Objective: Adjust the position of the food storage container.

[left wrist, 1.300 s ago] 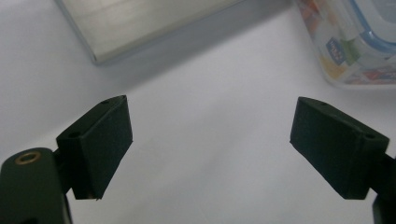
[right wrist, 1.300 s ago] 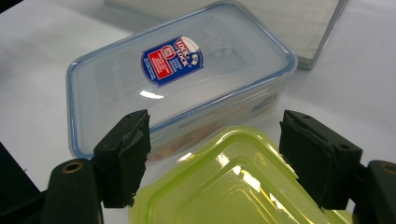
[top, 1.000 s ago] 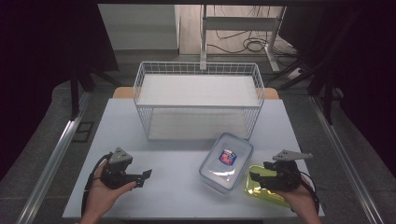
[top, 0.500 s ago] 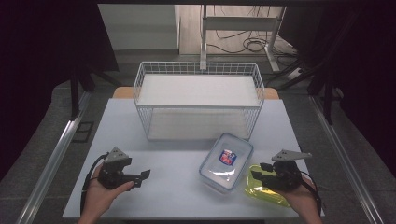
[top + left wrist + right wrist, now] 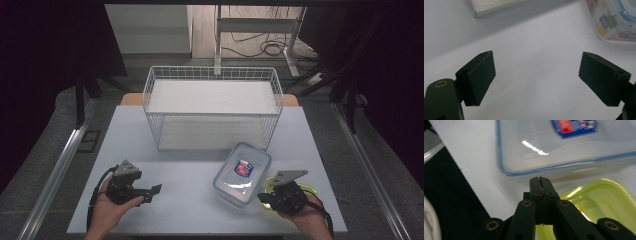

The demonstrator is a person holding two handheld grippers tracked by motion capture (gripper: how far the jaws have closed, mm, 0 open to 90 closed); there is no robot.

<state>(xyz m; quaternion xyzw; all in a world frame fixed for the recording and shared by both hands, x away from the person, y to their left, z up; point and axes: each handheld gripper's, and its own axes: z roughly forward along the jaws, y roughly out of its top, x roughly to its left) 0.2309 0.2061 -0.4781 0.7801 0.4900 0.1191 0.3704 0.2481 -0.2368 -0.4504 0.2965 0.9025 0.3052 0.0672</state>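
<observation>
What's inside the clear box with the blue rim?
The clear box carries a lid with a red-and-blue label. Printed colours show through its wall in the left gripper view, but the contents can't be made out.

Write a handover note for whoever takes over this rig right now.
Left claw: open, holding nothing, resting low over the bare table at the near left.
Right claw: its jaws have just been closing and are now shut with nothing between them, tips over the yellow-green lid, pointing at the clear box.
Things: the clear box with a blue-rimmed lid sits near the front right; the yellow-green lid lies beside it, under the right claw. The wire basket stands behind, with nothing in it.
Done: nothing picked up yet.
Left: likely grasp the box or lid; I can't tell which.
</observation>
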